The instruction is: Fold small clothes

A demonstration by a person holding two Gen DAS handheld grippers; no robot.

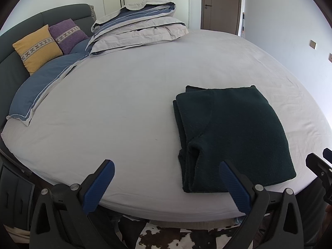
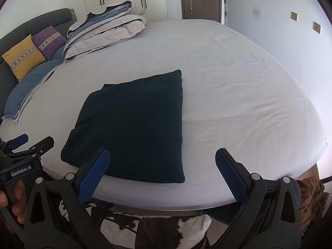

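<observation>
A dark green knitted garment (image 1: 232,137) (image 2: 134,124) lies folded into a neat rectangle on the pale grey bed sheet (image 1: 134,103) (image 2: 238,93), close to the bed's near edge. My left gripper (image 1: 166,175) stands open above the edge, its right fingertip over the garment's near left corner, nothing held. My right gripper (image 2: 162,164) is open too, spread over the garment's near edge, empty. The left gripper (image 2: 31,143) also shows at the left of the right wrist view, held by a hand (image 2: 14,199).
A folded grey and blue duvet (image 1: 139,27) is stacked at the far side of the bed. Yellow (image 1: 36,48) and purple (image 1: 68,35) cushions lean on the dark headboard (image 1: 27,22), above a blue pillow (image 1: 41,87). A cowhide rug (image 2: 157,232) lies below the edge. A brown door (image 1: 221,4) stands behind.
</observation>
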